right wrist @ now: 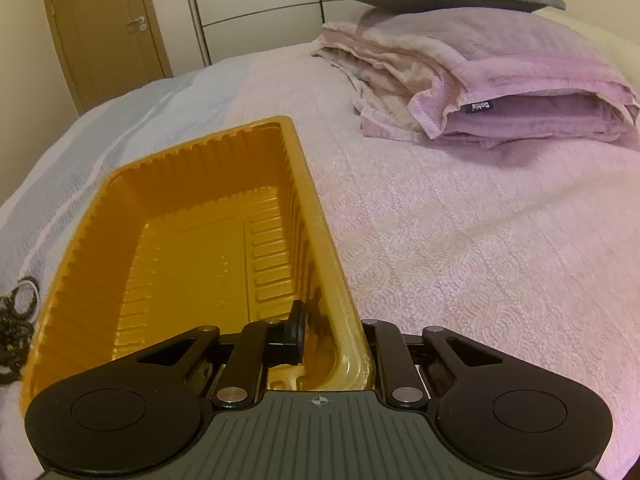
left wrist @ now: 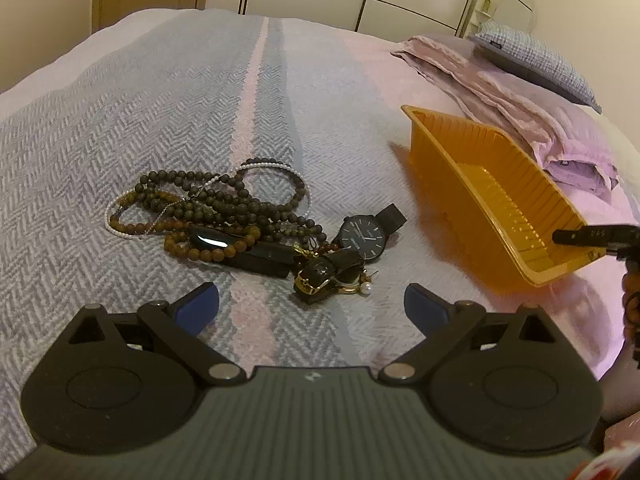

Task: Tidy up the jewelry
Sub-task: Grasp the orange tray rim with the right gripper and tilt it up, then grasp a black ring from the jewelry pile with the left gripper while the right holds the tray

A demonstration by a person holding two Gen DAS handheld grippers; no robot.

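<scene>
Jewelry pile (left wrist: pixel 224 216) sits on the bed (left wrist: pixel 120 120), left of the orange tray (left wrist: pixel 492 200): bead strands, black watch (left wrist: pixel 366 236) at the pile's tray-side edge, pearl earring (left wrist: pixel 366 288). Left hand-held gripper (left wrist: pixel 312 312) spread wide, holding nothing, just short of the pile. Right hand-held gripper (right wrist: pixel 332 332) clamped on the tray's near right wall, one finger (right wrist: pixel 294 332) inside. Folded blankets (right wrist: pixel 480 80) beyond the tray.

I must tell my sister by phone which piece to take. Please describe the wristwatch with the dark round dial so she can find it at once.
On the bed cover, find the jewelry pile to the left of the orange tray. The wristwatch lies at the pile's edge nearest the tray. Unlike the bead strands around it, it has one flat, dark, round dial with thin hands and a dark strap.
</scene>
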